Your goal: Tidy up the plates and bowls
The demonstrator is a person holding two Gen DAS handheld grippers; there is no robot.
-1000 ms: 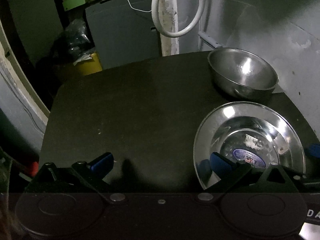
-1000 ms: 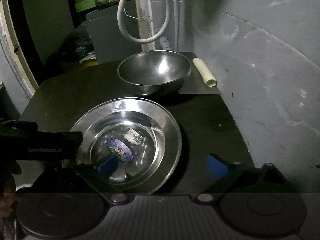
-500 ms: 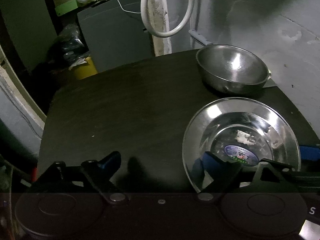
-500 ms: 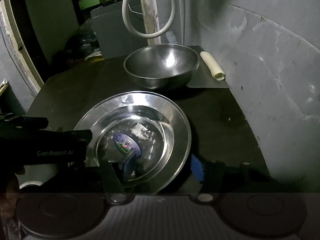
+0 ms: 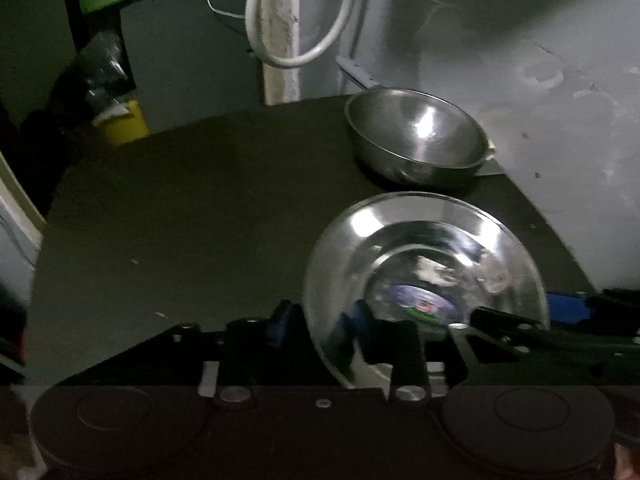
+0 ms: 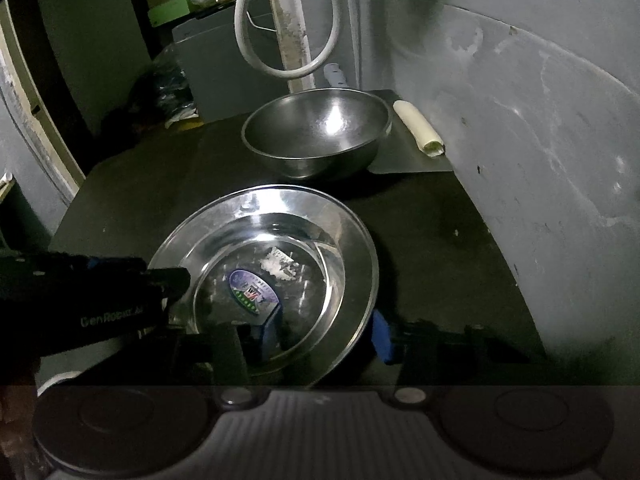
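My left hand-held gripper (image 5: 316,332) and right hand-held gripper (image 6: 324,330) are closing on the plate (image 6: 280,280) rim. Next I must lift it level toward the bowl (image 6: 316,132) at twelve o'clock.

On the counter (image 6: 440,248) the plate (image 6: 352,240) lies near the front edge, with the bowl (image 6: 316,136) just behind it, toward the wall. A flat sheet (image 6: 404,156) lies under and to the right of the bowl, and a rolled tube (image 6: 418,128) rests on that sheet's right side, against the wall. A hose loop (image 6: 280,68) hangs behind the bowl. The left hand-held gripper (image 5: 316,324) straddles the plate's left rim, the right hand-held gripper (image 6: 324,326) its near-right rim, both closing.
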